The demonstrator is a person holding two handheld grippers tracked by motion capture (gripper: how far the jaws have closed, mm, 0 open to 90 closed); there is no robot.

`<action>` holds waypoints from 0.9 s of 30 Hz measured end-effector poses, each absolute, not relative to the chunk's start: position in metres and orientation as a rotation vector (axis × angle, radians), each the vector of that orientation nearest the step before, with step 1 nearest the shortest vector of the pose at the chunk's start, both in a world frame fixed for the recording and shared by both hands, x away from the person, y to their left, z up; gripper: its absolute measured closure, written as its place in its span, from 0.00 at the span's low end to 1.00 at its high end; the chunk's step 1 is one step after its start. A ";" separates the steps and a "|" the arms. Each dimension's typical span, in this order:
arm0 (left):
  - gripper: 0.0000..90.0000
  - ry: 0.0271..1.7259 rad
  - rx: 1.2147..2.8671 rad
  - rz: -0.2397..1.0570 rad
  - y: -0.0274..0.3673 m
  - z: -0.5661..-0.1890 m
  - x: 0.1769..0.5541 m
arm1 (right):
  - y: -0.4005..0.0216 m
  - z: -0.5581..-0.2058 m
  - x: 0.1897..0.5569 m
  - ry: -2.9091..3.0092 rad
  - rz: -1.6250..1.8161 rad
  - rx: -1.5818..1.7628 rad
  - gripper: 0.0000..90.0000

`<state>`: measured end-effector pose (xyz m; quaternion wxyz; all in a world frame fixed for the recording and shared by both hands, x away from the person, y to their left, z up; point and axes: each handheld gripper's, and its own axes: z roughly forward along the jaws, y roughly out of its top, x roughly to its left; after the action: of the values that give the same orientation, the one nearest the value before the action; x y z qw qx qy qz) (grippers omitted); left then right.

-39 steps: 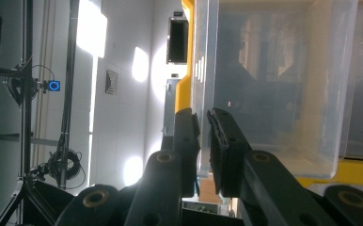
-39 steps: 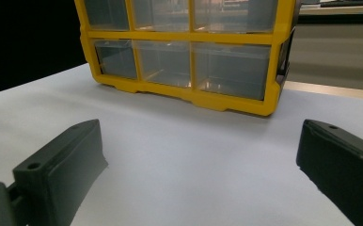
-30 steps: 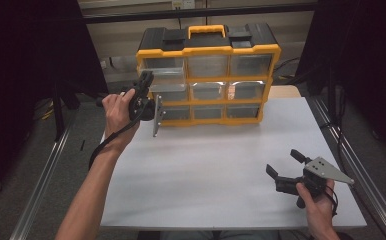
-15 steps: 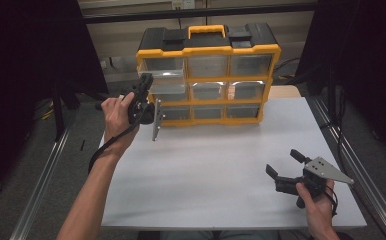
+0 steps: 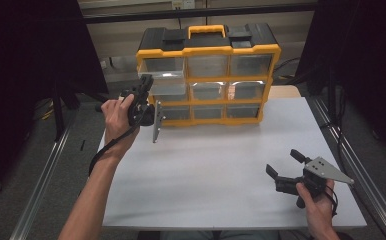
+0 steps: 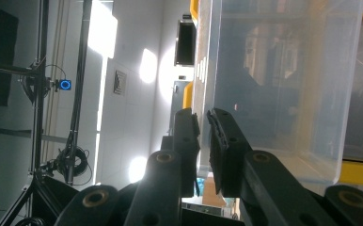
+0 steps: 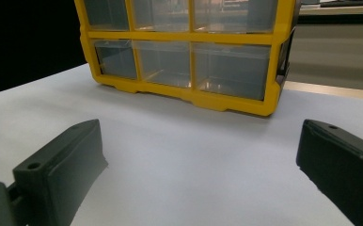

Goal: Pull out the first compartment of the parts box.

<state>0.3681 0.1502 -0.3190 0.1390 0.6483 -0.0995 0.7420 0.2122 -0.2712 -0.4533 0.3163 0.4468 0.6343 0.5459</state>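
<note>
1. nearest the person, the right gripper (image 5: 282, 169) rests low over the front right of the white table (image 5: 221, 170), held in the right hand (image 5: 317, 199). its jaws are spread wide with nothing between them; in the right gripper view they frame bare tabletop, with the organizer well beyond.
2. farther in, at the table's left edge, the left hand (image 5: 115, 116) holds the left gripper (image 5: 147, 85) up against the left column of the yellow-and-black drawer organizer (image 5: 208, 52).
3. that gripper is clenched on the front lip of a clear plastic drawer (image 6: 283, 80). in the left gripper view the two black pads stand almost together with the thin clear wall pinched between them.
4. in the high view the drawer (image 5: 162, 76) seems to be the upper-left one, slightly proud of its slot, though i cannot tell how far out.
5. the relation that matters: the drawer's long axis runs front to back, into the cabinet, so i judge the coming pull should come straight toward the person along that axis, not sideways.
6. the left hand is the one on it; the right is well apart, toward the front right corner.
</note>
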 end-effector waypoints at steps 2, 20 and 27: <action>0.91 -0.291 1.871 2.151 0.150 -0.318 0.366 | -0.271 -0.453 0.212 1.670 1.438 1.177 0.01; 0.91 -0.281 1.859 2.142 0.152 -0.320 0.357 | -0.271 -0.454 0.213 1.674 1.435 1.172 0.01; 0.90 -0.283 1.855 2.140 0.152 -0.323 0.355 | -0.271 -0.454 0.213 1.674 1.435 1.173 0.01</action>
<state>0.3546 0.1522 -0.3231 0.1472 0.6446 -0.0983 0.7437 0.2127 -0.2708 -0.4536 0.3167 0.4454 0.6358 0.5451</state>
